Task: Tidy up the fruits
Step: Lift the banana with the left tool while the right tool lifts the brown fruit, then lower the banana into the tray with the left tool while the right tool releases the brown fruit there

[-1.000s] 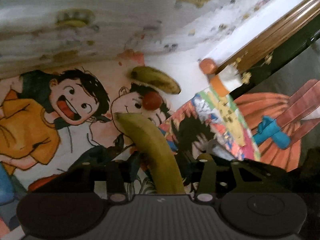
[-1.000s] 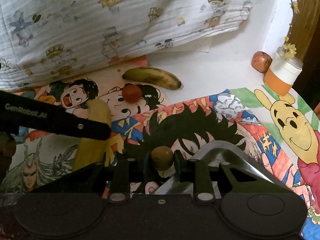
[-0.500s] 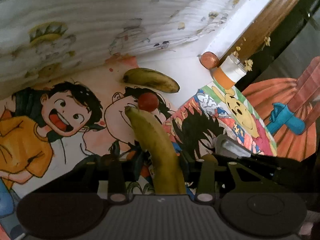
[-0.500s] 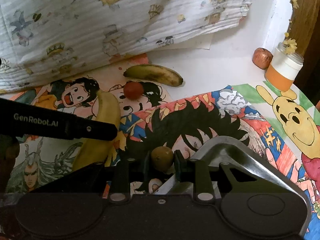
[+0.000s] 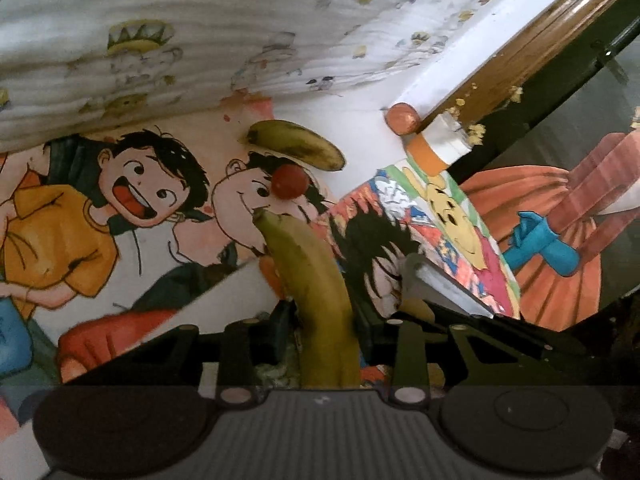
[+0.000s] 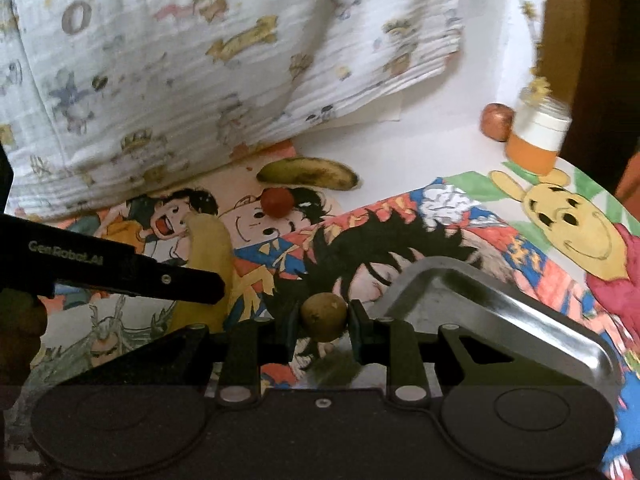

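Both grippers tilt downward: the left gripper [image 5: 322, 320], its fingers closing around a banana [image 5: 312, 280], the right gripper [image 6: 323, 320] clamping a small brown fruit [image 6: 323, 316]

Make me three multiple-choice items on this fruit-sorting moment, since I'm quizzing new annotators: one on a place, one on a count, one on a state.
1. Where does the small red fruit lie?
A. In the metal tray
B. On the cartoon mat, just in front of the loose banana
C. On top of the orange jar

2. How many bananas are in view?
A. One
B. Two
C. Three

3. What is between the jaws of the right gripper?
A. Nothing
B. A banana
C. A small round brownish fruit

Answers:
1 B: it sits on the mat, close below the loose banana; the metal tray is nearer the camera.
2 B: one lies loose on the table, another, the held banana, stands between the closing jaws of the left gripper.
3 C: both pads press on the round fruit.
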The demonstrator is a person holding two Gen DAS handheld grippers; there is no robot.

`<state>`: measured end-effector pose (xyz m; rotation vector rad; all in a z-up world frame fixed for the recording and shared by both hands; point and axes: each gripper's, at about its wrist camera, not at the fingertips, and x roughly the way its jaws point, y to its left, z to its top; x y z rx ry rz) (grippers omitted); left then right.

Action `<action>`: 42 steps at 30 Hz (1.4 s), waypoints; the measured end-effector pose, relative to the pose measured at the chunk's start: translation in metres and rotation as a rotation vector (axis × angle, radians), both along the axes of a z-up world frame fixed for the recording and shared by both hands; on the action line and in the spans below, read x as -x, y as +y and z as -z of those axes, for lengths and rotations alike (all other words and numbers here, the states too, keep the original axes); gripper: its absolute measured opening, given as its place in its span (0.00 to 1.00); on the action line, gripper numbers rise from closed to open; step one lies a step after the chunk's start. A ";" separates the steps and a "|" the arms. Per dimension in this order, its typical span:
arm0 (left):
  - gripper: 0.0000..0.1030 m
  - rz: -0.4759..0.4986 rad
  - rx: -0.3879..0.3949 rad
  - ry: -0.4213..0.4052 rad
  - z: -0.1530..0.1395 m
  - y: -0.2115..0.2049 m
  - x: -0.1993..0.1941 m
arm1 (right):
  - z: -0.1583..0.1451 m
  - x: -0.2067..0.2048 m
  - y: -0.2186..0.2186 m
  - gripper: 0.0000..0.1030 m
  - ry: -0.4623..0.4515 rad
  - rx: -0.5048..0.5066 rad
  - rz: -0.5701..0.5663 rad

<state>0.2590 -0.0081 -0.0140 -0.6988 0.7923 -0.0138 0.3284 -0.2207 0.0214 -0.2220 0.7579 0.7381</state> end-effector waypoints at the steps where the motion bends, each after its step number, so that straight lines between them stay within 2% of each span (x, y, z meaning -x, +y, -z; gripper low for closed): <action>1: 0.36 0.005 0.001 -0.006 -0.003 -0.002 0.003 | -0.003 0.003 -0.006 0.27 -0.006 -0.012 0.018; 12: 0.35 0.116 -0.024 -0.064 -0.033 -0.048 0.016 | -0.020 0.032 -0.076 0.27 -0.035 -0.120 0.189; 14: 0.35 0.142 -0.007 -0.065 -0.034 -0.056 0.016 | -0.018 0.038 -0.088 0.27 -0.029 -0.141 0.220; 23: 0.35 0.211 -0.054 -0.092 -0.047 -0.084 0.024 | 0.005 0.064 -0.124 0.27 -0.014 -0.112 0.329; 27: 0.35 0.267 -0.114 -0.093 -0.054 -0.101 0.026 | 0.021 0.070 -0.137 0.27 0.019 -0.112 0.380; 34: 0.35 0.335 -0.175 -0.062 -0.045 -0.130 0.024 | 0.035 0.081 -0.147 0.27 0.040 -0.112 0.423; 37: 0.35 0.333 -0.184 -0.040 -0.035 -0.135 0.026 | 0.037 0.086 -0.143 0.27 0.013 -0.090 0.414; 42: 0.35 0.324 -0.189 -0.061 -0.033 -0.135 0.030 | 0.038 0.088 -0.139 0.27 0.004 -0.093 0.418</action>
